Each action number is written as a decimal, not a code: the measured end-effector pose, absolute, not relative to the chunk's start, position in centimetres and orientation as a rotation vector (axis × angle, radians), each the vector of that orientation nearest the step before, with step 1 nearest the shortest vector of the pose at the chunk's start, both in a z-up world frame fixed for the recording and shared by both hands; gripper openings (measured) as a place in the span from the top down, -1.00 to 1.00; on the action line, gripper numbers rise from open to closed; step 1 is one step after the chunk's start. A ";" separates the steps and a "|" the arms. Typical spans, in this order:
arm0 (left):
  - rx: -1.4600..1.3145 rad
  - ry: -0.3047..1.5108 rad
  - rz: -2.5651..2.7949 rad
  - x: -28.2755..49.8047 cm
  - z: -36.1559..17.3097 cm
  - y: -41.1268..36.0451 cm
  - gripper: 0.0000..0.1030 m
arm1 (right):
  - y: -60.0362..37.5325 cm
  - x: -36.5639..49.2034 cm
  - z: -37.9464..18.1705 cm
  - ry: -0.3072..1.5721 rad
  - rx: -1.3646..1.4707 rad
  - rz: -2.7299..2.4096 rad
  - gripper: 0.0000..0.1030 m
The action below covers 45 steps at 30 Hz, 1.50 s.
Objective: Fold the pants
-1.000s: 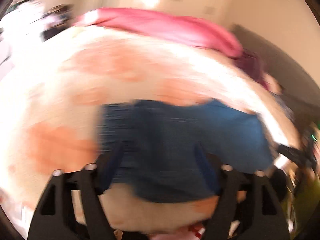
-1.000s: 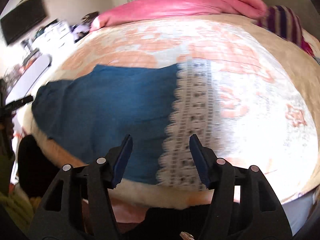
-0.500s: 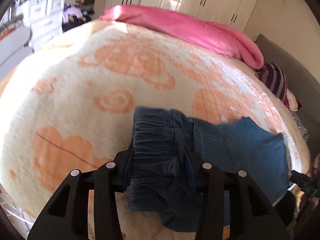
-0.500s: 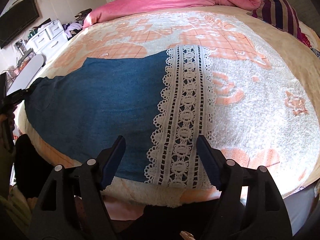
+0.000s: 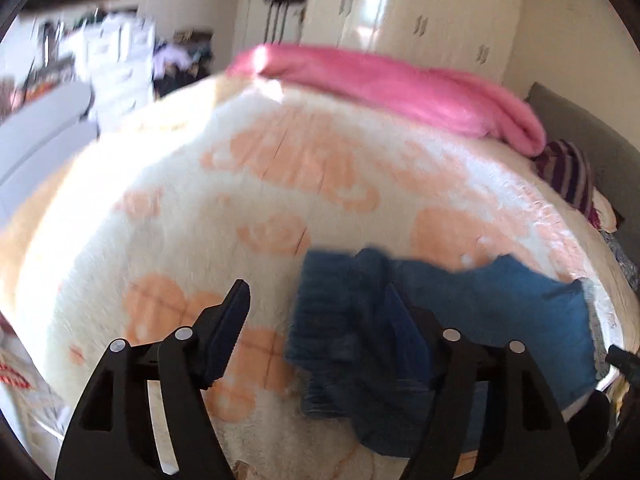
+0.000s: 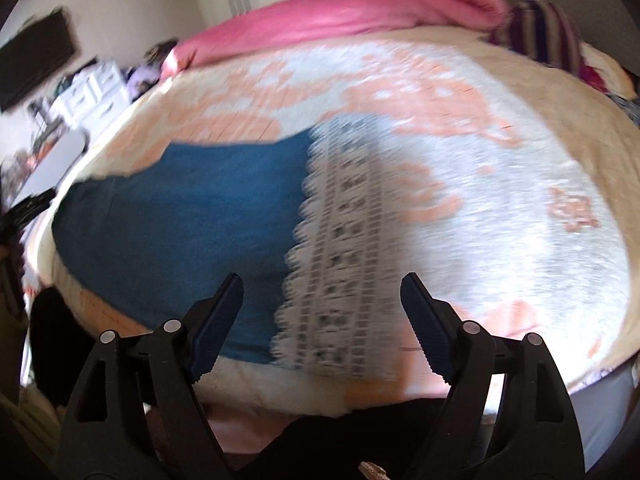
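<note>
The blue denim pants (image 6: 180, 208) lie flat near the bed's front edge, with a white lace hem band (image 6: 344, 248) at their right end. In the left wrist view the bunched waistband end (image 5: 352, 320) lies crumpled under my right finger. My left gripper (image 5: 320, 312) is open and holds nothing, hovering just left of the waistband. My right gripper (image 6: 322, 300) is open and empty, above the lace hem near the bed's edge.
The bed carries a cream blanket with orange patterns (image 5: 280, 168). A pink duvet (image 5: 392, 88) is piled at the far side and a striped purple cloth (image 6: 548, 32) at the far right. White drawers and clutter (image 5: 116, 56) stand left of the bed.
My left gripper has opened and let go of the waistband, which dropped onto the bed; the gripper shifted left. My right gripper has opened wider and stays over the lace hem.
</note>
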<state>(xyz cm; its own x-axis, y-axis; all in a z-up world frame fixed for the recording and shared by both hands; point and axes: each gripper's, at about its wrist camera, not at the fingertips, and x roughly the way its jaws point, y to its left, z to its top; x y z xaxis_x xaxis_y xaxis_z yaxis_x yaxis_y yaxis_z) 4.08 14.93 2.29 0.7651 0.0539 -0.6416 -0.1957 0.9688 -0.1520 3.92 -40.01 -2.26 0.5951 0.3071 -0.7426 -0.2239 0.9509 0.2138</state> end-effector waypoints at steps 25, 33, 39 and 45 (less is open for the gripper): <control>-0.169 0.917 -0.419 7.2 -2.6 0.2 -0.35 | -36.5 3.2 -3.2 0.964 -0.062 0.415 0.20; -0.153 0.876 -0.406 13.6 1.0 -0.5 -0.35 | -33.0 5.3 -1.9 0.904 -0.094 0.514 0.03; -0.088 0.981 -0.447 20.0 -0.7 -3.1 -0.35 | -30.9 8.1 -2.2 0.924 -0.141 0.524 -0.05; -0.051 1.069 -0.452 23.5 -4.3 -4.7 -0.35 | -31.3 9.7 -4.2 0.995 -0.058 0.521 -0.12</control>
<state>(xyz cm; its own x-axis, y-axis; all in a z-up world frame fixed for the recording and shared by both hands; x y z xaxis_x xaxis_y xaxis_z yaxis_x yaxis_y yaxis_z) 23.54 -4.66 -4.26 0.3985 -0.3813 -0.8342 0.3329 0.9076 -0.2558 9.70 -31.32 -4.24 0.4331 0.3922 -0.8115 -0.4437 0.8765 0.1869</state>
